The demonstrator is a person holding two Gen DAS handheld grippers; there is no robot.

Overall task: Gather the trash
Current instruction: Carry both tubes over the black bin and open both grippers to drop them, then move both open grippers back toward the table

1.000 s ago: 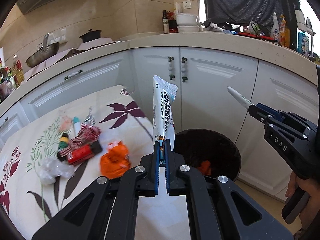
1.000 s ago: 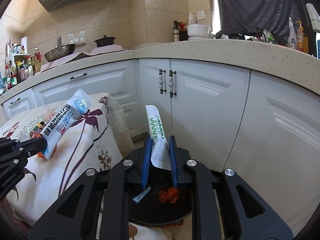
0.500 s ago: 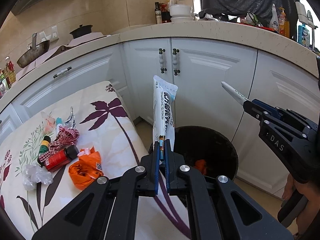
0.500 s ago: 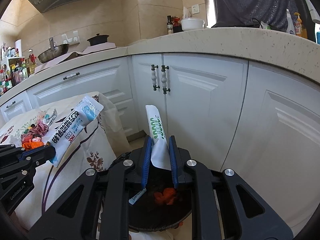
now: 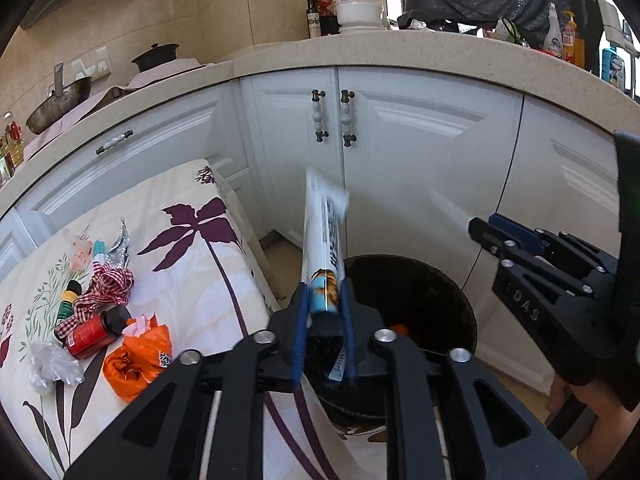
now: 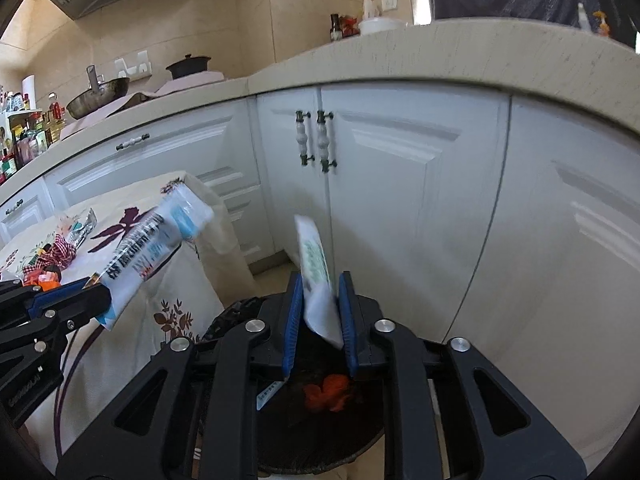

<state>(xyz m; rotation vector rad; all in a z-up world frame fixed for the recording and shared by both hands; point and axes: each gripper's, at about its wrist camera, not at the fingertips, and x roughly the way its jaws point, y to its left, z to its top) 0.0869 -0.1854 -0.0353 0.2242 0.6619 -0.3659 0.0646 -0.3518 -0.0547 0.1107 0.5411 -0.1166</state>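
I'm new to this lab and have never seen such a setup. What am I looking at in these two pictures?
No robot here: a person holds a two-finger gripper in each hand, each with a fisheye camera looking along its fingers. One picture is from the left gripper, the other from the right gripper; each also shows the other gripper at its edge. Both hang over a dark bin by white cabinets. The left gripper's fingers stand apart, with a white-blue packet loose between them. A white-green packet sits tilted between the right gripper's fingers; whether it is pinched I cannot tell. On the flowered tablecloth lie an orange bag, a red bottle, a checked ribbon and crumpled clear plastic.
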